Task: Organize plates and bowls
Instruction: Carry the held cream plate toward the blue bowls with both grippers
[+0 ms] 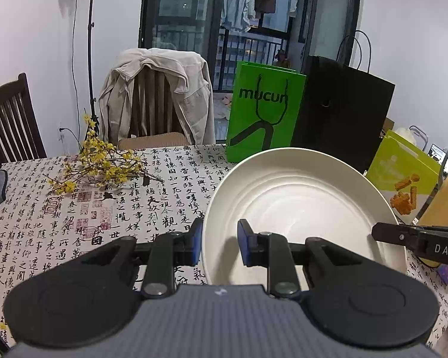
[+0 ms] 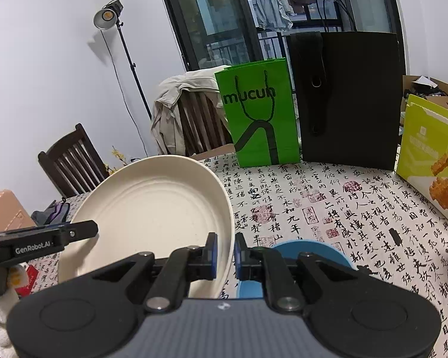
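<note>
Both tools carry one cream plate (image 1: 298, 205) between them, so the step in hand looks like a two-handed lift or transfer of it above the surface (image 1: 74, 208). The left tool (image 1: 219, 243) pinches the plate's left rim, one pad outside and one inside the dish, low in the centre of its own view. The right tool (image 2: 224, 252) has its pads pressed nearly together on the opposite rim, low in the centre of the right wrist view.

The plate fills the lower right of the left view and the lower left of the right view. It is round, so it has no long axis; its hollow faces up and toward the cameras, and its far edge sits higher in both views.

A blue dish (image 2: 307, 256) lies on the surface just right of the right tool. The next move probably calls for keeping both grips even while carrying the plate toward a stacking spot, perhaps that dish.
</note>
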`<state>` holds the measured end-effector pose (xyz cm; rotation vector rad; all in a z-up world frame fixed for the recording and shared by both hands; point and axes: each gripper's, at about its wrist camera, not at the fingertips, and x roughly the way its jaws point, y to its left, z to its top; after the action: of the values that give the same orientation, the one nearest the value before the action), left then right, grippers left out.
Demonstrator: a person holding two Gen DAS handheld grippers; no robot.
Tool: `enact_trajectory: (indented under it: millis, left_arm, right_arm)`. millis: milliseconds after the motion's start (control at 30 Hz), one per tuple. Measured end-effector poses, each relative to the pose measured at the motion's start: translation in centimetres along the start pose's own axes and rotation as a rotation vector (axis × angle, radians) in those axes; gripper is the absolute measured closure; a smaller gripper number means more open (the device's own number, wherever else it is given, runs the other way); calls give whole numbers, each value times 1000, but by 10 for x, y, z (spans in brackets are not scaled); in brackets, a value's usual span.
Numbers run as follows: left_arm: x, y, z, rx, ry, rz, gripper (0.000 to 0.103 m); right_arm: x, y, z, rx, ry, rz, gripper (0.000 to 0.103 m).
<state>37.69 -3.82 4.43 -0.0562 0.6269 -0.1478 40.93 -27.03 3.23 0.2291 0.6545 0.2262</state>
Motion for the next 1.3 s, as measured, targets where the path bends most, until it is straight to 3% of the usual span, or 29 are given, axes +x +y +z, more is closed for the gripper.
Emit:
enact_trajectory:
  millis: [1300]
  left_arm:
    - [-76, 17, -62, 20, -29, -76, 79]
  right_arm:
    - [-68, 23, -61, -29, -26, 56, 92]
